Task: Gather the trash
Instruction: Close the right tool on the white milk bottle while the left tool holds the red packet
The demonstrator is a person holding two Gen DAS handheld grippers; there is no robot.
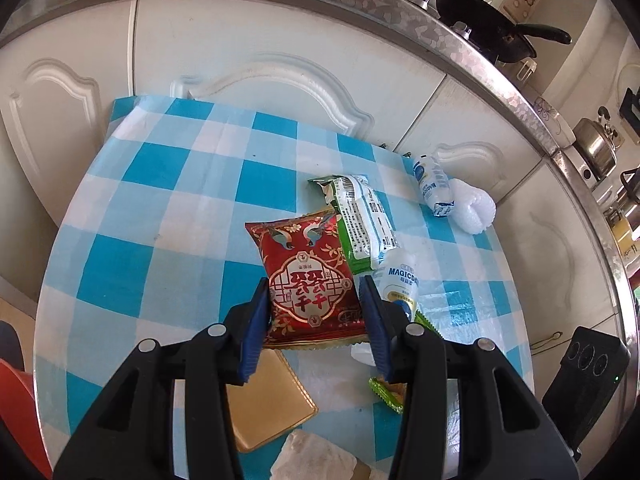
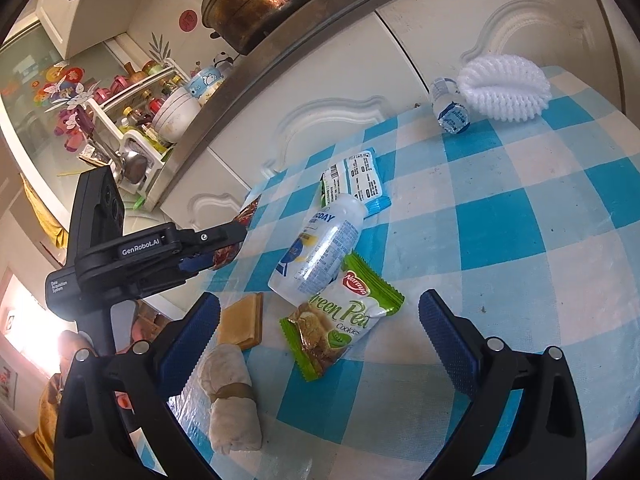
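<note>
The left gripper [image 1: 316, 312] clamps the red packet [image 1: 310, 280] lifted off the table [image 1: 160, 216] beside the bottle [image 2: 316, 246], for disposal, while the right gripper [image 2: 320, 328] gapes empty above the cookie wrapper [image 2: 340, 320].

A blue-checked table [image 2: 500, 208] carries two plastic bottles [image 2: 320, 248], wrappers [image 2: 340, 320], a foam net [image 2: 504, 88].

two bottles [image 2: 316, 252] [image 2: 450, 106], three snack packets [image 1: 312, 284] [image 2: 356, 178] [image 2: 340, 320]. one foam net [image 2: 504, 86], one gold tray [image 2: 242, 322], one cloth roll [image 2: 230, 396].
</note>
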